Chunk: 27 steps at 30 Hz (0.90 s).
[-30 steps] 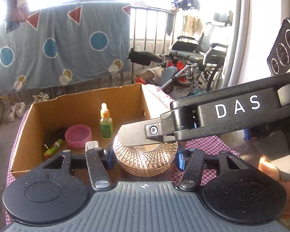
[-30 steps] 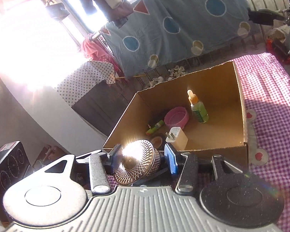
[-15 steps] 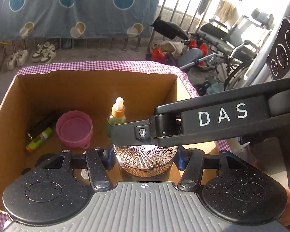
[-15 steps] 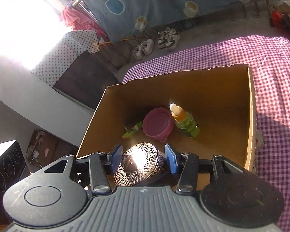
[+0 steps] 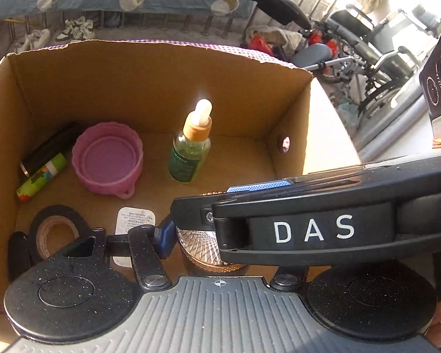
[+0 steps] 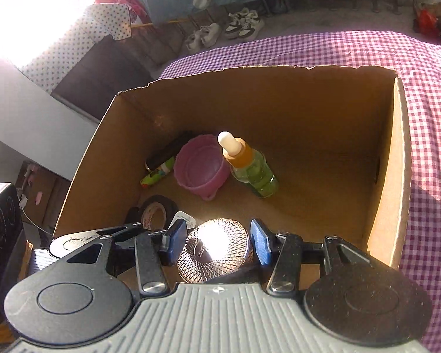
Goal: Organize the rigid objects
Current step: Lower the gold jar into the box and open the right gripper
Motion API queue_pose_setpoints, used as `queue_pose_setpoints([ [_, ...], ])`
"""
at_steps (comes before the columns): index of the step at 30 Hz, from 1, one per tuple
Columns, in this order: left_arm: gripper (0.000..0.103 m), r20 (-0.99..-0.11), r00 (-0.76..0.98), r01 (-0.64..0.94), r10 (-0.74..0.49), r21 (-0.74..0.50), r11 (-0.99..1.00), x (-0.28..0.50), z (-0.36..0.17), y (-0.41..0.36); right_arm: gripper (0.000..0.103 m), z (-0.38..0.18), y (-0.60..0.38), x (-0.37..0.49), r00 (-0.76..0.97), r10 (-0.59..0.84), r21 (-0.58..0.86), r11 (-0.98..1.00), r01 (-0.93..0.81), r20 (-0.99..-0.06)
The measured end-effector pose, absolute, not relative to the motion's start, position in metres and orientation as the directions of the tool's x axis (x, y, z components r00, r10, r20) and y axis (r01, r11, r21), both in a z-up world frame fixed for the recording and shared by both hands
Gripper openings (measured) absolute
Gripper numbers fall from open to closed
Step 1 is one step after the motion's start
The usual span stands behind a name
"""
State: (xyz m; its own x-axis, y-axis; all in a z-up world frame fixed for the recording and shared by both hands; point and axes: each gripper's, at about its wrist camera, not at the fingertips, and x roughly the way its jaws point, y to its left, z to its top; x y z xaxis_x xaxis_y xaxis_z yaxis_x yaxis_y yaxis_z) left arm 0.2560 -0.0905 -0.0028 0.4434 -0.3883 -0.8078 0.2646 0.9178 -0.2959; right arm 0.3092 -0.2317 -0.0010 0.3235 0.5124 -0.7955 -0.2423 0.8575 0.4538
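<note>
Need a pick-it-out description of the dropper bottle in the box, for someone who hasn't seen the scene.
Look inside the open cardboard box on the purple checked cloth. Near the middle of its floor stands a small bottle, upright, just right of the pink bowl. It alone is clear with green liquid, an amber collar and a white dropper bulb.

The right gripper holds a round copper tin between its blue pads, over the near edge of the cardboard box. In the box, near its left wall, stand a pink bowl and a green dropper bottle. A black tape roll lies in the near left corner. The box is on a purple checked cloth.
</note>
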Motion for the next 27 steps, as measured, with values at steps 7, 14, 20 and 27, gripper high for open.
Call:
queue_pose_setpoints([
  [7,0.059,-0.784,0.466,0.276,-0.410,-0.311,0.909,0.254,0.000,-0.091,0.052,0.002,-0.235,0.304,0.351,0.526,0.465,0.850,-0.248,-0.775],
  [14,0.078,-0.720,0.553,0.314,-0.419,-0.286,0.905,0.232,0.024,-0.086,0.052,0.031,-0.261,0.273,0.481,0.582,0.548,0.805,-0.227,-0.656],
  [20,0.085,-0.664,0.614,0.383,-0.428,-0.224,0.896,0.190,0.051,-0.081,0.054,0.061,-0.287,0.201,0.623,0.601,0.623,0.750,-0.224,-0.500],
  [27,0.097,-0.598,0.674,0.444,-0.433,-0.140,0.885,0.131,0.073,-0.065,0.061,0.068,-0.297,0.127,0.693,0.594,0.668,0.712,-0.215,-0.409],
])
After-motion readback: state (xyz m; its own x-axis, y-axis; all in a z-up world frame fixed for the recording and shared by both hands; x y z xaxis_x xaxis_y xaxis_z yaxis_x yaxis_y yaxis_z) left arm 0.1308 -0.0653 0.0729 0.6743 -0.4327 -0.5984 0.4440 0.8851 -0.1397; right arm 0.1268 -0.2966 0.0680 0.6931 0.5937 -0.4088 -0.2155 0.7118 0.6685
